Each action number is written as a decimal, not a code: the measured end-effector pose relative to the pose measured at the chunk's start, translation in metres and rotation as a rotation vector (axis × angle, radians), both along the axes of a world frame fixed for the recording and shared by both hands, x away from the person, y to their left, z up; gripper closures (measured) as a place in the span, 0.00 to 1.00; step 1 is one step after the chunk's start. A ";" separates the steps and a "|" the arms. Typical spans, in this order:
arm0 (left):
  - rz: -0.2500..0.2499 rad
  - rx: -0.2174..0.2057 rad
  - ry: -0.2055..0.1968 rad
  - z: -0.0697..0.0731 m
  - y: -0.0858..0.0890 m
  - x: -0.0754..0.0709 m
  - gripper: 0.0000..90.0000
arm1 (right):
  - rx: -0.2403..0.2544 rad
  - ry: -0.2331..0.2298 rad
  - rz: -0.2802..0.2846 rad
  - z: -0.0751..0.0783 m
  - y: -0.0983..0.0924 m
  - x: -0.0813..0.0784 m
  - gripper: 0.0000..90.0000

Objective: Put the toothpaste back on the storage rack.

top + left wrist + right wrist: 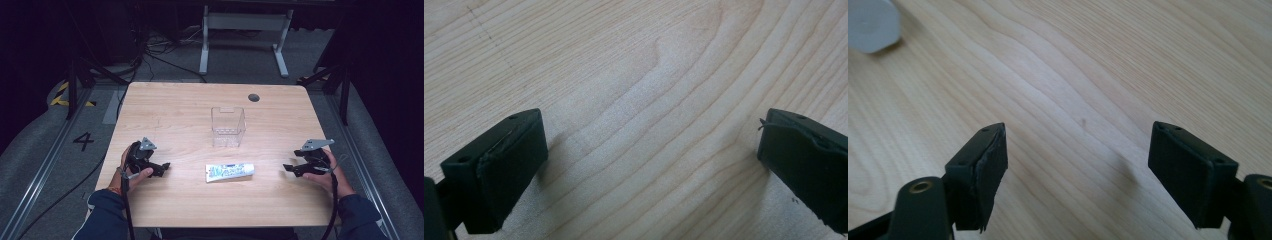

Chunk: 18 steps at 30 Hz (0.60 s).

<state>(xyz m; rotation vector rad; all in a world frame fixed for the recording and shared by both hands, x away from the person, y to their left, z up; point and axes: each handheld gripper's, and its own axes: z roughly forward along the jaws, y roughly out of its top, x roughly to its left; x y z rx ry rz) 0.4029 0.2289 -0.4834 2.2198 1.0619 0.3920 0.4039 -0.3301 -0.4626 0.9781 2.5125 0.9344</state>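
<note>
Toothpaste tube (pixel 229 172) lies flat on the wooden surface (pixel 190 107), nearer the person's edge than the far edge, about midway between the left and right edges. White tube with blue-green print along its body; lettering too small to read, no brand legible. Long axis runs roughly parallel to the near edge, slightly tilted; the wider flat end sits toward the left edge, which end carries the cap cannot be told. A white rounded end (pixel 870 22) shows in the right gripper view at top left, blurred. Clear plastic box (pixel 228 126) stands upright just behind the tube toward the far edge, apart from it, open at top. Floor marking "4" (pixel 83 141) readable beside the left edge. Left tongs (pixel 161 167) rest on the surface near the left edge, spread, bare wood between them (pixel 649 150). Right tongs (pixel 291 169) near the right edge, spread, pinching nothing (pixel 1078 150). Both tongs well apart from the tube, each pointing in toward it
</note>
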 end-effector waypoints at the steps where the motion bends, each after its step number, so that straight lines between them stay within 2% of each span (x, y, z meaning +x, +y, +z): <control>1: 0.000 0.000 0.000 0.000 0.000 0.000 0.00 | 0.000 0.000 0.000 0.000 0.000 0.000 0.27; 12: -0.003 -0.002 -0.001 0.000 0.000 0.000 0.00 | 0.018 -0.029 0.094 0.018 0.023 -0.003 0.27; 15: -0.003 -0.003 0.000 0.000 0.000 0.000 0.00 | 0.007 -0.031 0.124 0.022 0.033 -0.003 0.27; 16: -0.003 -0.001 0.006 0.000 0.000 -0.001 0.00 | -0.004 -0.027 0.167 0.026 0.043 -0.004 0.28; 18: -0.002 -0.002 0.001 0.000 0.000 -0.001 0.00 | -0.014 -0.033 0.196 0.029 0.050 -0.005 0.28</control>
